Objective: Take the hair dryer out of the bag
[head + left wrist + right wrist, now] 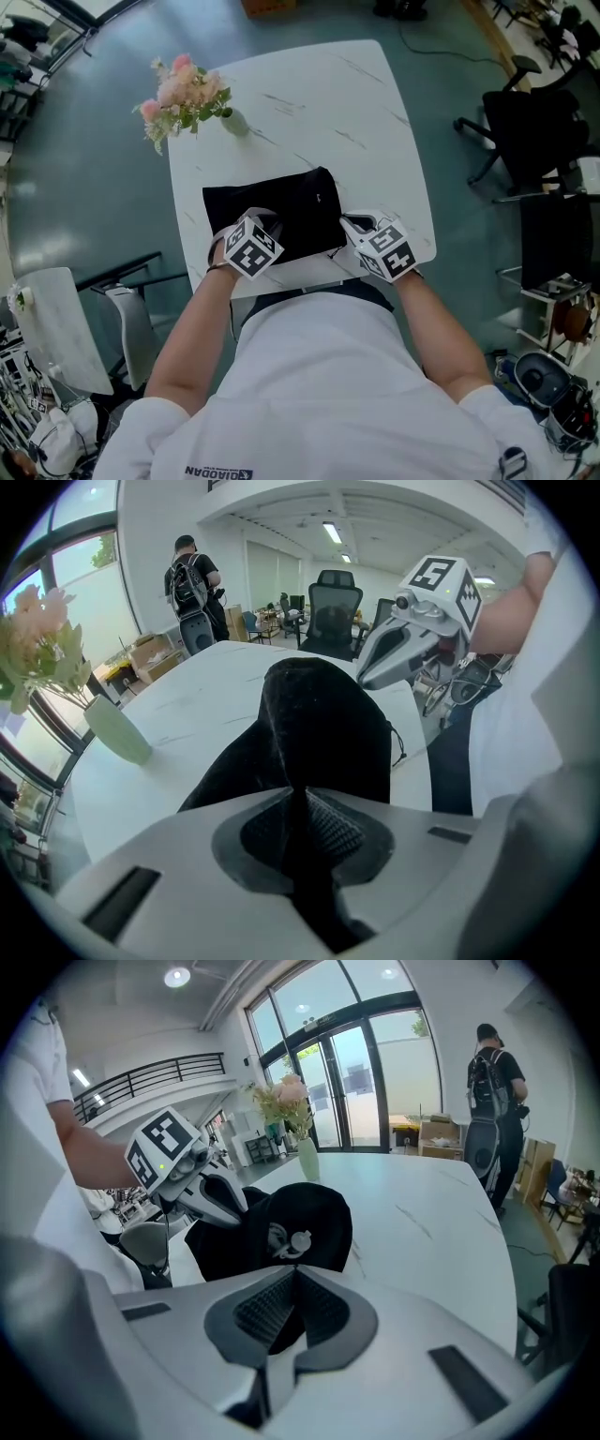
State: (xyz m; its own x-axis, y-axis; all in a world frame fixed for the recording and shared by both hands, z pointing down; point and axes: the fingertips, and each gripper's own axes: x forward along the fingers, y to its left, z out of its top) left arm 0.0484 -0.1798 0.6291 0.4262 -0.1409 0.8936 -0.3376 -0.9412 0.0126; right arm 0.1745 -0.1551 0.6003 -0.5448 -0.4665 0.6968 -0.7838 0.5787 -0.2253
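The black bag (281,211) lies mid-frame on the white bench (319,103). The left gripper (302,794) has its jaws clamped on the bag's fabric. The right gripper (292,1277) has its jaws pinched tight on the bag's other end.

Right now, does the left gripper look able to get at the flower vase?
Probably not: the left gripper is shut on the black bag, while the flower vase stands apart near the far corner of the table, bare tabletop between.

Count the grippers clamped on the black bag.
2. The left gripper pinches the black bag at its near left edge; the right gripper pinches its near right corner.
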